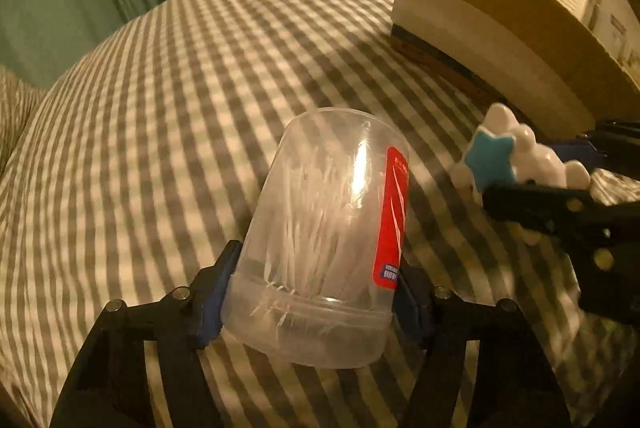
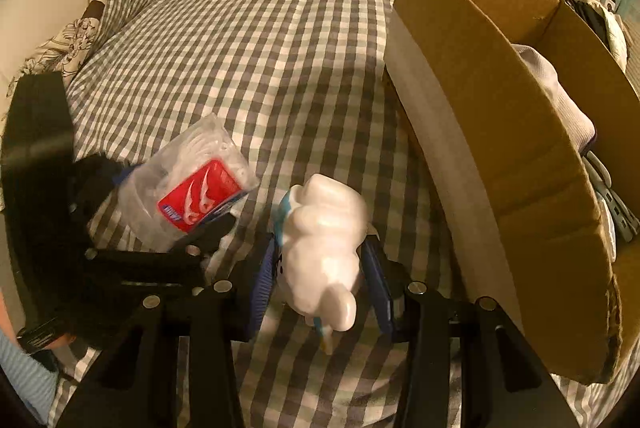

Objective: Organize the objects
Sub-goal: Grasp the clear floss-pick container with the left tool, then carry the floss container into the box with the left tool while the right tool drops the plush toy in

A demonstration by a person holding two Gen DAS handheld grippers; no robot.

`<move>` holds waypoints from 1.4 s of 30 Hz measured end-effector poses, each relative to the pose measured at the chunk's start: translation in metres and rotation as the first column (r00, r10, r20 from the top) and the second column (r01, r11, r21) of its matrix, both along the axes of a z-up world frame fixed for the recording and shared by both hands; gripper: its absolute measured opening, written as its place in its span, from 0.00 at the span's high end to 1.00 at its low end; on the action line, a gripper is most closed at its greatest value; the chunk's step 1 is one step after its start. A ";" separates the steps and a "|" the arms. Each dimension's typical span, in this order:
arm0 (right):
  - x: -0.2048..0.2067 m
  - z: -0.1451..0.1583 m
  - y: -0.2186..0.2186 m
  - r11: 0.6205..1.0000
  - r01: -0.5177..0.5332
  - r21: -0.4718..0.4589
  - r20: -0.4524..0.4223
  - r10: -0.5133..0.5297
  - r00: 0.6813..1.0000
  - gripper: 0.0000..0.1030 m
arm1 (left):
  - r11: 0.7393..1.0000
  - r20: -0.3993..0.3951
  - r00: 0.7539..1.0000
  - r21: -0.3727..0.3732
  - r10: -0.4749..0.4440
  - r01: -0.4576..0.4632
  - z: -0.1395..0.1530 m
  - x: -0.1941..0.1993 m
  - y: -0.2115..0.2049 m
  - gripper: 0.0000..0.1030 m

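The clear plastic jar of white floss picks with a red label [image 1: 320, 228] is being held by the left gripper [image 1: 310, 302], whose blue-padded jaws are pressing on either side of the jar's lid end. The jar's long axis is running straight forward along the fingers, its closed base pointing away, and it is hanging above the grey-and-white checked bedspread [image 1: 180, 88] rather than resting on it, as far as the shadows suggest. In the right wrist view the same jar [image 2: 192, 184] is showing to the left, tilted, with its label facing up.

The white glossy cloud-shaped figurine with a blue star [image 2: 324, 248] is being carried by the right gripper [image 2: 324, 280], jaws closed narrowly on its flanks, its length also lying along the fingers. From the left camera the figurine [image 1: 516, 156] is sitting just ahead and to the right of the jar.

The open brown cardboard box [image 2: 500, 100] is standing at the bed's right side, its tall near wall rising between both grippers and its interior, where folded grey cloth [image 2: 552, 84] is already lying. The right gripper is the nearer one to that wall. Judging by this, each load is needing to go up and rightward over the rim, and the figurine looks likely to go in first.
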State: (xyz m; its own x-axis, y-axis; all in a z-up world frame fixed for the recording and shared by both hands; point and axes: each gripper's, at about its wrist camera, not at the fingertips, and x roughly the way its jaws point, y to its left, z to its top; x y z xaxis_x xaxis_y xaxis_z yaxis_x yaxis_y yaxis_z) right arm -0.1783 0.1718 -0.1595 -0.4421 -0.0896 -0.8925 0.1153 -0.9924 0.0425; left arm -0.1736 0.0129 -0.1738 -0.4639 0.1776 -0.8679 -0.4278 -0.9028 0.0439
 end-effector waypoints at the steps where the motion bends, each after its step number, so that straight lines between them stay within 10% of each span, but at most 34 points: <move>1: 0.001 0.002 0.000 1.000 0.000 0.002 -0.005 0.001 1.000 0.58 | 1.000 0.001 1.000 -0.010 0.009 -0.009 0.003 0.005 -0.001 0.32; 17: 0.083 0.077 0.021 0.997 0.016 -0.077 -0.192 -0.031 0.981 0.58 | 0.955 -0.096 0.950 0.039 0.297 -0.294 0.097 0.102 -0.025 0.39; 30: 0.147 0.153 0.056 0.993 0.007 -0.117 -0.352 -0.048 0.935 0.58 | 0.980 -0.328 0.925 0.104 0.193 -0.168 0.209 0.152 0.038 0.39; 42: 0.145 0.210 0.131 0.994 0.066 -0.089 -0.473 -0.101 0.875 0.58 | 0.986 -0.332 0.939 0.164 0.085 -0.031 0.226 0.100 0.124 0.39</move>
State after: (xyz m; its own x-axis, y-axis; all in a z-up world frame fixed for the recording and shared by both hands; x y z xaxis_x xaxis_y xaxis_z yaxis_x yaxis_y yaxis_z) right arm -0.0335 0.3032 0.0508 -0.8207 -0.0865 -0.5648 0.0558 -0.9959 0.0714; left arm -0.0737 0.1370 0.0522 -0.7379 0.2606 -0.6226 -0.3586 -0.9328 0.0346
